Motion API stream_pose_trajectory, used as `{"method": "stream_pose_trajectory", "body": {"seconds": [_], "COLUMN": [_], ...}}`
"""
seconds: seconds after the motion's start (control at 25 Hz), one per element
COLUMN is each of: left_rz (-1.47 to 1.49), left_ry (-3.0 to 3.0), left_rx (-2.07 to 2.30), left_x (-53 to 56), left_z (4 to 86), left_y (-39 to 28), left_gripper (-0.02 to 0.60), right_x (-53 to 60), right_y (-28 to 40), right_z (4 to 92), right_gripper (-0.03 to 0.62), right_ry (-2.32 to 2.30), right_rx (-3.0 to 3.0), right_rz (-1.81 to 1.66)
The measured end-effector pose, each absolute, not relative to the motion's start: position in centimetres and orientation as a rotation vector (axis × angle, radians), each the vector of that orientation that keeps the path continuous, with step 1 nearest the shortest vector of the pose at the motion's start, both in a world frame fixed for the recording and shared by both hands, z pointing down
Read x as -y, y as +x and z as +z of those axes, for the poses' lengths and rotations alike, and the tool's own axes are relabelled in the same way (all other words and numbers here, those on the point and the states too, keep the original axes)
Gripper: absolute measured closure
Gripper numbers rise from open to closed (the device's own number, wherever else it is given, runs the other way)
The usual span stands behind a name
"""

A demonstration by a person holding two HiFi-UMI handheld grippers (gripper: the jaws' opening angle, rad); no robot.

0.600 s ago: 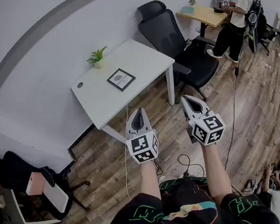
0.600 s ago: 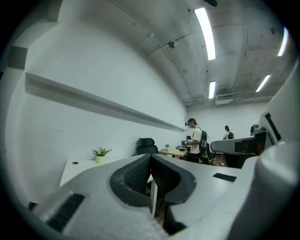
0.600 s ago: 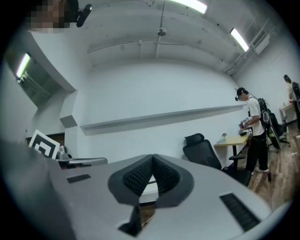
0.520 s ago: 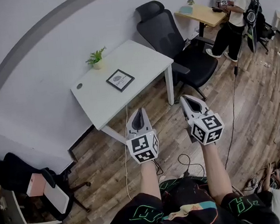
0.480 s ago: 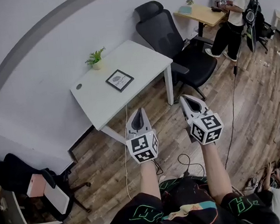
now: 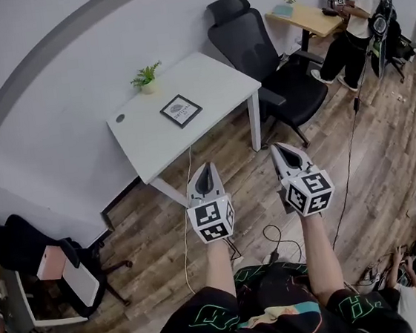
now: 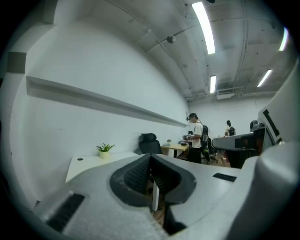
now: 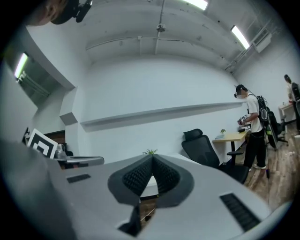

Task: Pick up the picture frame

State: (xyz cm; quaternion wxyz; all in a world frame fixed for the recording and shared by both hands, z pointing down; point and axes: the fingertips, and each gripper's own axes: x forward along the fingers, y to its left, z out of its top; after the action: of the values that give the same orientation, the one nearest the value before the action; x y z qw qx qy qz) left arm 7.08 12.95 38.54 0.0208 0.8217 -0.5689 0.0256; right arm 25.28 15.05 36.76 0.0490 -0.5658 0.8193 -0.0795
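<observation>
**Operator:** Report the state of both grippers.

**Observer:** Left gripper: jaws fully closed, ribbed pads meeting at the tip, nothing between them. Right gripper: the same, jaws closed and empty. Both are held level over the wooden floor, side by side, short of the white desk.

**Operator:** Locate the picture frame.

**Observer:** In the head view the picture frame lies flat on the white desk, near the middle of the desktop. It sits at about 12 o'clock from the left gripper and about 10 o'clock from the right gripper, well apart from both. Neither gripper touches it.

**Operator:** List the adjacent items.

**Observer:** A potted plant stands at 11 o'clock from the frame, close to the wall edge of the desk. A black office chair stands at 2 o'clock from the frame, beside the desk's end. Beyond it, at the same bearing, a person stands at a wooden desk. A cable hangs from the white desk's front edge to the floor.
</observation>
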Motion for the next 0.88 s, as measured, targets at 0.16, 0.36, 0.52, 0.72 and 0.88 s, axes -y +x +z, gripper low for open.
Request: {"method": "stream_pose_trajectory", "body": {"seconds": [0.16, 0.36, 0.52, 0.72, 0.88], "left_rz": [0.070, 0.059, 0.054, 0.058, 0.072], "left_ry": [2.516, 2.470, 2.442, 2.416, 2.420], "left_rx": [1.804, 1.890, 1.942, 1.975, 1.980], "left_x": [-13.0, -12.9, -12.6, -11.6, -10.9], "left_z": [38.7, 38.3, 37.8, 37.6, 37.4], "left_y": [6.2, 4.7, 3.6, 2.3, 2.5], "left_gripper": [0.580, 0.578, 0.578, 0.552, 0.552], "right_x": [-14.6, -13.8, -13.0, -11.8, -10.7], "right_y": [24.6, 23.6, 22.5, 21.2, 21.2], "right_z": [37.0, 36.8, 36.4, 36.4, 36.7], "right_gripper": [0.589, 0.574, 0.560, 0.551, 0.549], "right_ry": [-1.684, -1.627, -1.571, -1.526, -1.511], "right_rx": [-2.526, -2.560, -2.592, -2.620, -2.626], "right_rz": [-0.245, -0.237, -0.230, -0.221, -0.228]}}
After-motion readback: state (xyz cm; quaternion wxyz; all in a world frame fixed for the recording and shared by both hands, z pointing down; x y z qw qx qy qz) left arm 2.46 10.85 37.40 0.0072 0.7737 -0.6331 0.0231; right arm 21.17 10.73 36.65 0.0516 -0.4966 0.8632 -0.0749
